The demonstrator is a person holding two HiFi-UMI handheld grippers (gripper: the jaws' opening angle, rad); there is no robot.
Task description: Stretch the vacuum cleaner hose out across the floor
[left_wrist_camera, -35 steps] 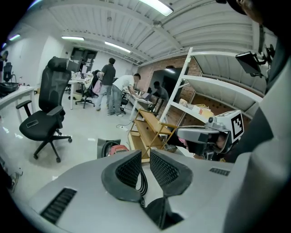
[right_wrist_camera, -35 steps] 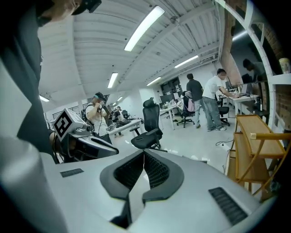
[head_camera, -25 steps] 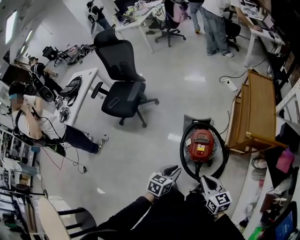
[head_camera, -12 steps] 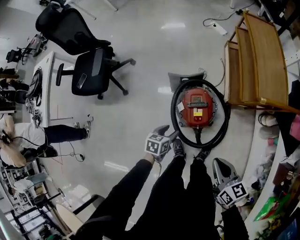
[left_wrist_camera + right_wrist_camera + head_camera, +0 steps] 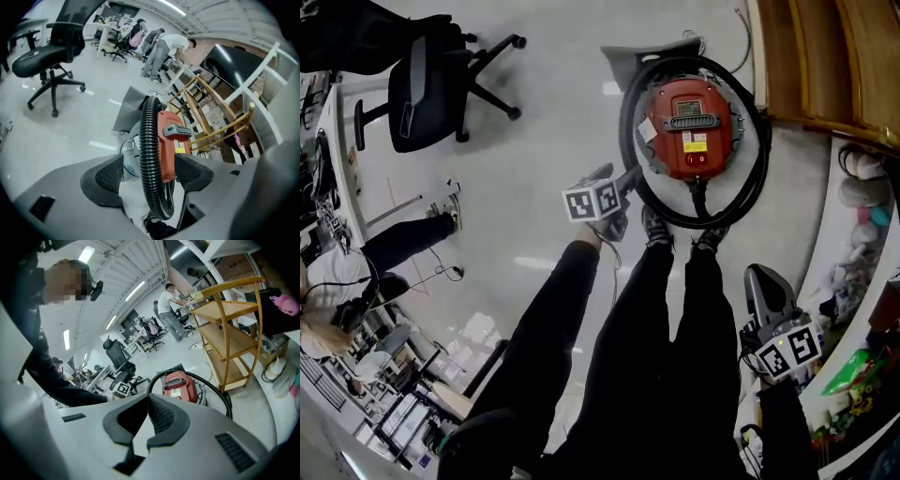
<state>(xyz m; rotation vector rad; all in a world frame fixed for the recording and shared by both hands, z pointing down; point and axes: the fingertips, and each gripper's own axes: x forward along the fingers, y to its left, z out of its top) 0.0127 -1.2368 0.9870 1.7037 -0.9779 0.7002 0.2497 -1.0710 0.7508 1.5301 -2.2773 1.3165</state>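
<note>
Head view, straight down: the red vacuum [image 5: 689, 131] sits on the floor [image 5: 539, 141] with the black hose [image 5: 624, 131] looped all the way round it. On the right the loop lies just beside the edge of the wooden shelf [image 5: 825, 56], so it's tight there. To the left we have wide bare floor running out to the chair [image 5: 417, 89]. Our left gripper [image 5: 616, 178] is at the loop's near-left curve. Our right gripper [image 5: 761, 281] hangs well apart, by our right leg.

Left gripper view: the jaws have just been opening and now stand wide. The ribbed hose rises between them, but neither pad presses on it, so nothing is gripped. Open floor spreads away to the left.

Right gripper view: the pads are clenched together on nothing. Beyond them we see the vacuum, its loop and the shelf's rails.
</note>
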